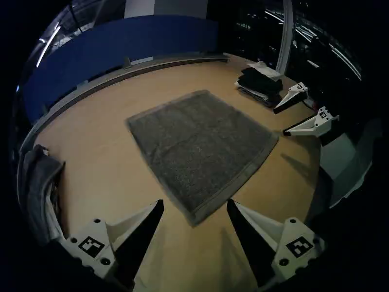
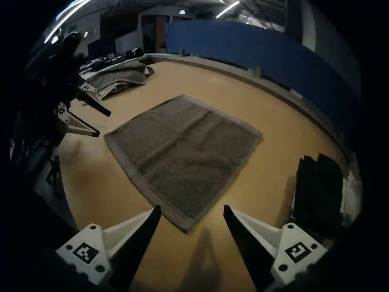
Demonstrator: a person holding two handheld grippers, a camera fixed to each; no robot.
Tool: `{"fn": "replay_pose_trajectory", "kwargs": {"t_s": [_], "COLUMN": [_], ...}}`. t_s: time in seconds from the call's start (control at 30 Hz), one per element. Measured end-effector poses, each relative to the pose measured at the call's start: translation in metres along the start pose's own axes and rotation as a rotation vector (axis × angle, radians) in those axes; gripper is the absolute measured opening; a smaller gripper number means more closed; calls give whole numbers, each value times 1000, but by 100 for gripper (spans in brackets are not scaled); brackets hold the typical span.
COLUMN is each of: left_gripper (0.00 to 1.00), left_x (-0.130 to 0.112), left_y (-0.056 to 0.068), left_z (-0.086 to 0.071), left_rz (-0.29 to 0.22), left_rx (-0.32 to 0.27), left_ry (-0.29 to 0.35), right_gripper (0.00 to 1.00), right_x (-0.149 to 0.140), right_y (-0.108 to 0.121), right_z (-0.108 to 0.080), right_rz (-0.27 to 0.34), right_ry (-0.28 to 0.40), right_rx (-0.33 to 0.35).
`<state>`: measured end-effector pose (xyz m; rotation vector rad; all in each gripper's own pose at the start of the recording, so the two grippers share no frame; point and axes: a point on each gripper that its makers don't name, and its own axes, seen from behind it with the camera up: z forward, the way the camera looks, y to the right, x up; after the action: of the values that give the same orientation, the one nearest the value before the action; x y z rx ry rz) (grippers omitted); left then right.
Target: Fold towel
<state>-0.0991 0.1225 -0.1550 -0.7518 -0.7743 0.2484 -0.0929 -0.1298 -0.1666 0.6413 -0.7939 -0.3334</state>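
Wood-toned tabletop (image 1: 97, 160): bears every item.
Grey towel (image 1: 202, 148): lies flat and spread at mid-table, no fold yet made.
Dark folded stack (image 1: 260, 82): at the far edge, apart from the towel.
Left gripper (image 1: 194, 202): fingers apart, empty, just short of one towel corner.
Right gripper (image 2: 191, 208): fingers apart, empty, just short of a neighbouring corner.
Step, as judged: approach before the first fold.
Next move calls for: lowering onto both corners, pinching the hem, then carrying it across together.

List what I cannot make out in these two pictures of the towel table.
Grey cloth pile, left gripper view: cut off by the picture edge.
Dark folded stack, right gripper view: too dark to count its pieces.
Whoever holds the left hand-held gripper, right gripper view: lost in shadow.
Underside of the grey towel, both views: hidden by the towel itself.
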Motion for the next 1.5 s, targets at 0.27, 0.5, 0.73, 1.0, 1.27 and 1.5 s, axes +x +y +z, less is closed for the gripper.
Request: {"fn": "replay_pose_trajectory", "kwargs": {"t_s": [0.27,0.5,0.73,1.0,1.27,1.5], "left_gripper": [95,93,83,66,59,52], "left_x": [-9,-16,-22,-29,-31,-31], "left_y": [4,4,2,3,2,-3], "left_z": [10,14,19,20,22,22], "left_rz": [5,12,0,-15,-8,20], "left_rx": [-14,-15,-10,-9,-4,16], "left_ry": [-25,-42,-59,-85,-93,-102], "right_gripper": [98,92,78,53,42,31], "right_x": [-12,-22,-29,-36,-40,-39], "right_y": [-1,-4,-7,-13,-12,-12], "right_z": [11,16,18,20,20,23], "right_rz": [-5,-12,-10,2,1,13], "right_ry": [-21,-42,-66,-88,-100,-97], "right_rx": [-1,7,24,47,41,32]}}
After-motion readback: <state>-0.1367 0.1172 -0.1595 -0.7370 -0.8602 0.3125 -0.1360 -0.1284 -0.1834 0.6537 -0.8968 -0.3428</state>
